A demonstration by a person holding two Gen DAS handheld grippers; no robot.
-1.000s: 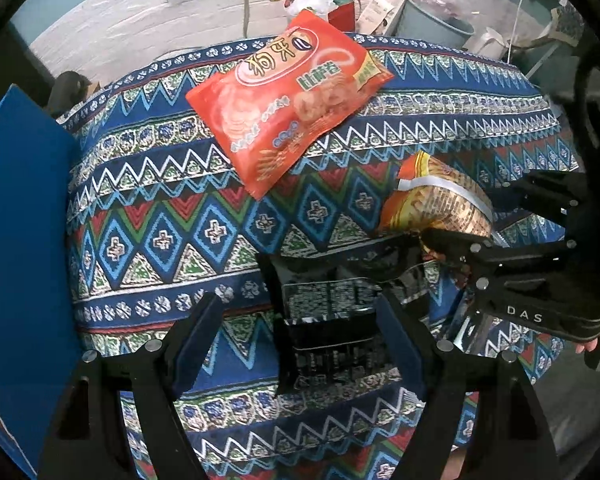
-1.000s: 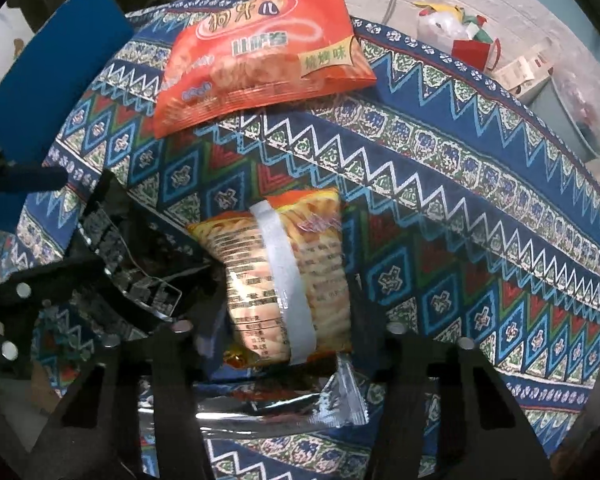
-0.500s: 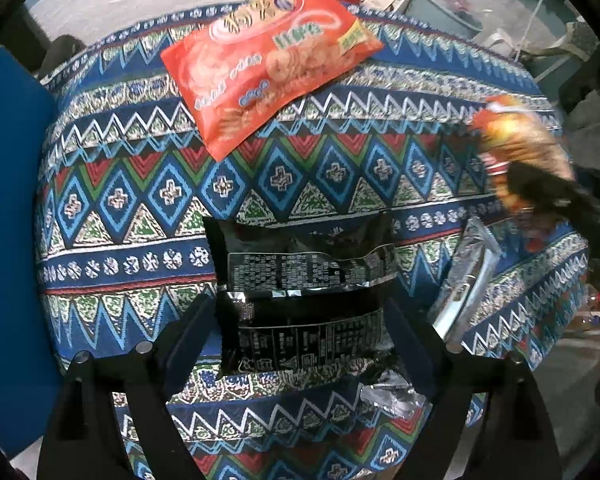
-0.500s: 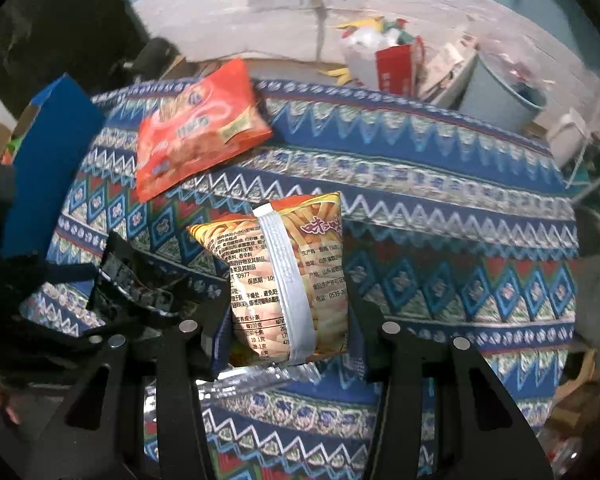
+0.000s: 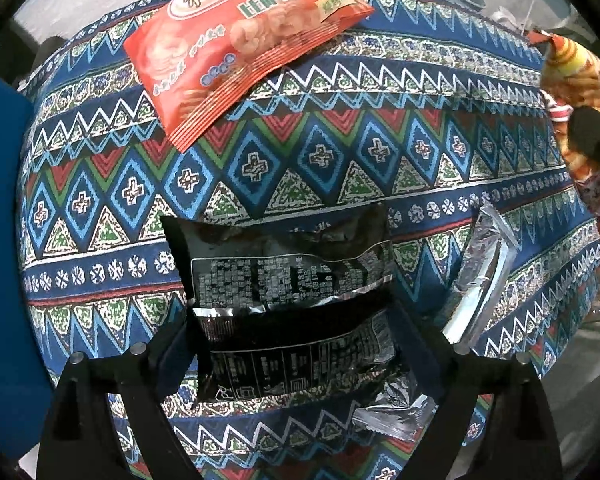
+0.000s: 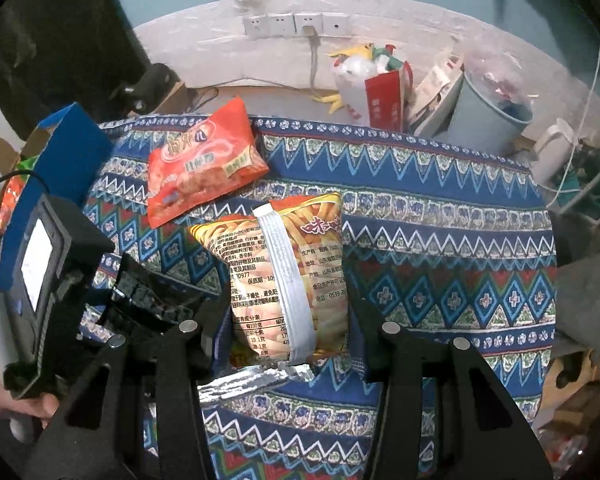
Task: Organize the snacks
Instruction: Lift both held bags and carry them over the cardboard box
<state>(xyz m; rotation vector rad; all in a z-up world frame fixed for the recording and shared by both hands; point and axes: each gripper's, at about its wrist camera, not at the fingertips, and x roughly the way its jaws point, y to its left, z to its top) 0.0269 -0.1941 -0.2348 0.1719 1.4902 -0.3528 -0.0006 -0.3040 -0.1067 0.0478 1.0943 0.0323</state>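
Observation:
A black snack bag (image 5: 288, 280) lies on the patterned cloth (image 5: 340, 160). My left gripper (image 5: 292, 340) points straight down over it, open wide, one finger at each side edge of the bag. My right gripper (image 6: 290, 340) is shut on an orange-yellow fries bag (image 6: 288, 272) and holds it above the cloth; the left wrist view shows that bag (image 5: 572, 76) at the right edge. A red snack bag (image 5: 240, 40) lies at the cloth's far side. A silver bag (image 5: 480, 276) lies just right of the black one.
An open blue box (image 6: 72, 148) stands at the left edge of the cloth, with packets inside. Behind the table are wall sockets (image 6: 296, 24), a light-blue bin (image 6: 488, 116) and a red paper bag (image 6: 384, 96) on the floor. A hand (image 6: 4, 396) holds the left gripper.
My left gripper came down over the black bag and its jaws widened around it. My right gripper lifted the fries bag off the cloth and tilted up toward the wall.

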